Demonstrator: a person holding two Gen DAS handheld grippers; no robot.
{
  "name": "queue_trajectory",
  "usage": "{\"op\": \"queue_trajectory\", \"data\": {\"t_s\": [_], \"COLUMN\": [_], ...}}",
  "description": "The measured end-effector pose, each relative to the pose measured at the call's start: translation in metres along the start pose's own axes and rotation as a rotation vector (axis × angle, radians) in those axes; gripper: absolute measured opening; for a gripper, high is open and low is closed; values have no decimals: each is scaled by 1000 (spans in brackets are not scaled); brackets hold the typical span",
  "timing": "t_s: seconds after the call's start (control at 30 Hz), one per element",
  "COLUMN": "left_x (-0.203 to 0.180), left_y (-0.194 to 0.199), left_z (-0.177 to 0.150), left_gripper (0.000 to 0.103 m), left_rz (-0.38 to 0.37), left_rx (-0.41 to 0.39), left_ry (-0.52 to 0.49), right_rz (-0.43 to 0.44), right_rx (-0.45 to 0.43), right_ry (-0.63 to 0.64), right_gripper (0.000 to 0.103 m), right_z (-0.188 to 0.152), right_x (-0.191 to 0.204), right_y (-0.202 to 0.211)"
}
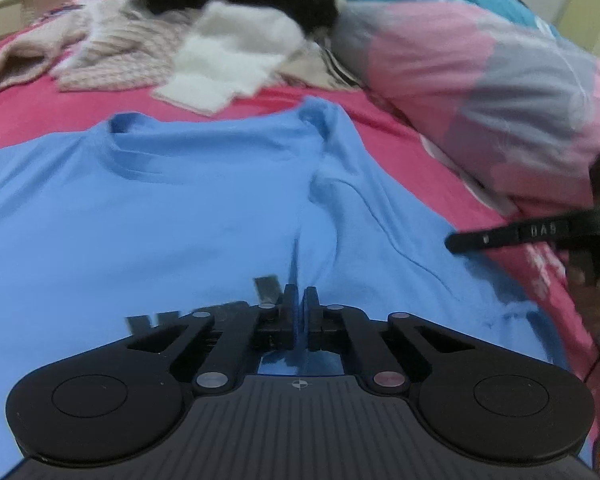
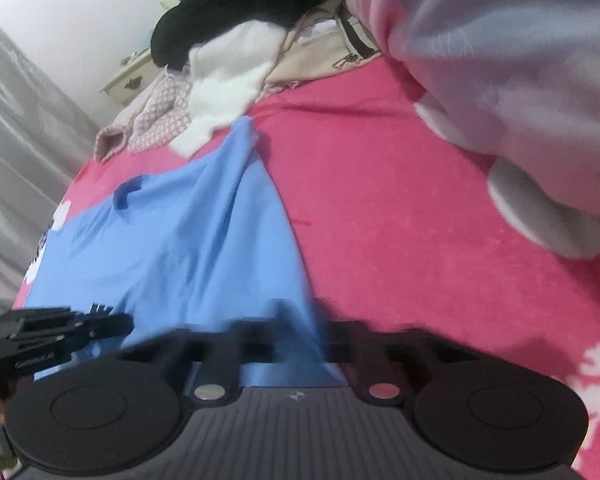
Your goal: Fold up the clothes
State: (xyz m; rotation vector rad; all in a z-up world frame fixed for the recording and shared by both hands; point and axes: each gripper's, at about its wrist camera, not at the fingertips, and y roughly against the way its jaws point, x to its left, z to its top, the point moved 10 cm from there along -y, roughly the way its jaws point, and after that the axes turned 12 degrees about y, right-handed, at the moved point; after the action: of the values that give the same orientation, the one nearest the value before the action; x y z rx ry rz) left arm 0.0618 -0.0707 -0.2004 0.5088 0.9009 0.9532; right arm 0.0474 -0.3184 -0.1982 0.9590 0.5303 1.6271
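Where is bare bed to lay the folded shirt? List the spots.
Free: the red sheet between the blue shirt and the pink duvet. Crowded: the far end, where the clothes pile lies past the shirt's collar.

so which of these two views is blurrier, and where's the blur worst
Right wrist view is blurrier: the right gripper fingers smear into the blue shirt, and the quilt is soft. Left wrist view is sharper near the left gripper; only the far clothes pile blurs. Both bend at the edges from the fisheye.
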Motion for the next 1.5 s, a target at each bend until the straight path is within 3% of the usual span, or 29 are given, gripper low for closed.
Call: {"op": "queue_trajectory", "data": {"t_s": [0.07, 0.27, 0.33, 0.43, 0.63, 0.8, 0.9, 1.0, 1.1, 1.17, 1.27, 1.4, 1.5], "left_x": [8, 33, 36, 37, 27, 26, 28, 33, 38, 41, 46, 48, 43], "left_y": [7, 7, 11, 17, 12, -8, -6, -4, 0, 5, 13, 21, 25], "left_z": [3, -1, 1, 8, 26, 15, 12, 15, 17, 18, 17, 13, 8], "left_gripper": [0, 4, 8, 19, 28, 28, 28, 28, 28, 28, 31, 32, 32], "left_rz": [-10, -37, -45, -32, -42, 0, -1, -12, -26, -50, -97, -151, -170], "left_rx": [-17, 46, 43, 10, -27, 22, 15, 15, 14, 28, 65, 116, 133], "left_ry": [67, 225, 248, 235, 191, 164, 159, 184, 193, 203, 218, 210, 174], "right_rz": [-19, -32, -68, -106, -78, -53, -124, -189, -223, -188, -69, 132, 192], "right_rx": [-34, -27, -44, -107, -102, -71, -70, -106, -139, -124, -56, 85, 133], "right_ry": [-25, -63, -45, 33, 122, 210, 229, 172, 199, 208, 145, -79, -238], "right_gripper": [2, 3, 12, 23, 24, 24, 23, 24, 24, 26, 30, 33, 36], "right_z": [-1, -3, 3, 19, 50, 73, 87, 97, 97, 88, 54, -15, -47], "right_x": [-5, -12, -11, -1, 27, 45, 34, 16, 7, 8, 20, 41, 46], "right_y": [3, 1, 9, 20, -15, -55, -77, -66, -27, 2, 38, 59, 58]}}
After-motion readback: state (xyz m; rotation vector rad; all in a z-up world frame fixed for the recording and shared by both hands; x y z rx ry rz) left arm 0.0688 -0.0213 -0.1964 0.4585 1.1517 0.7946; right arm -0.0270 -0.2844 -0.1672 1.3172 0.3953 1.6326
